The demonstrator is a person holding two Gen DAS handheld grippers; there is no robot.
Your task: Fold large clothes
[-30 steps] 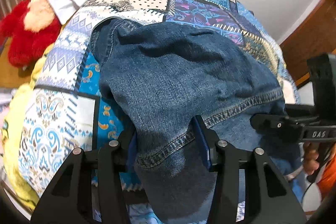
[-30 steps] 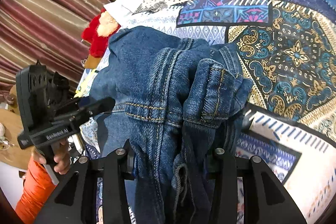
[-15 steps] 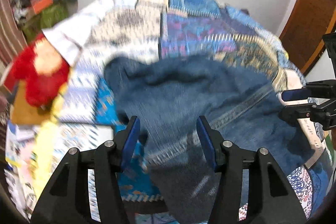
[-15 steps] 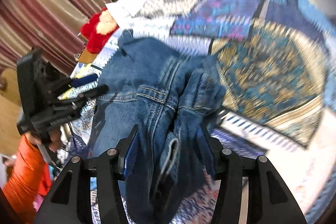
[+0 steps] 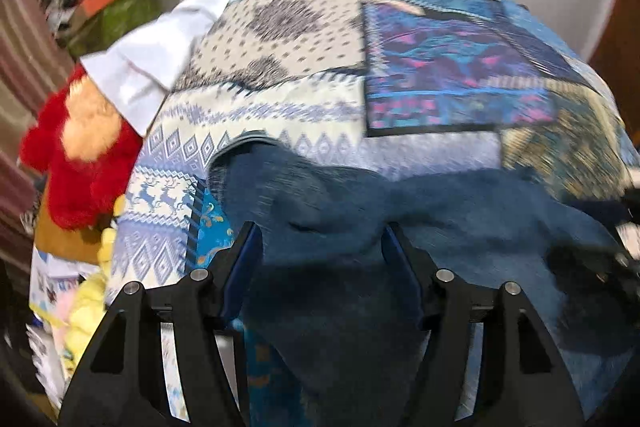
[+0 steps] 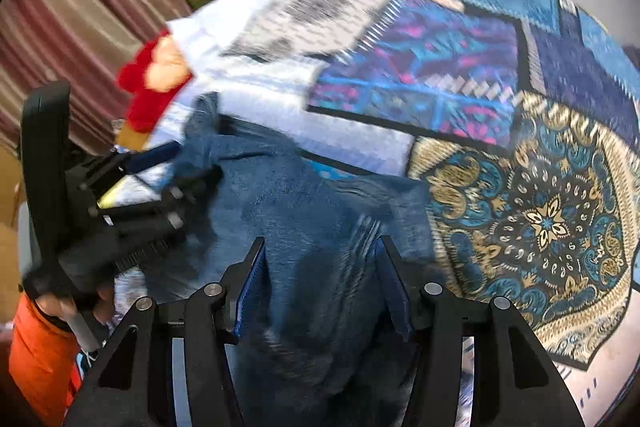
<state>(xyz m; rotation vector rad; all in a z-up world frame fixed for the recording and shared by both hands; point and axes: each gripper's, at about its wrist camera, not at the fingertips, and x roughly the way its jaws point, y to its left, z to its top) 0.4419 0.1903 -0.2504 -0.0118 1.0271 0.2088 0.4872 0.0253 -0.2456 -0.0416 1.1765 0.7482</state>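
While both grippers, left [image 5: 320, 259] and right [image 6: 318, 273], gape spread over jeans [image 5: 400, 227], denim lies bunched, lower frame; folding unfinished.

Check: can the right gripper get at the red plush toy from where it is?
Probably not directly: the right gripper sits open over the jeans, and the left gripper stands between it and the red plush toy.
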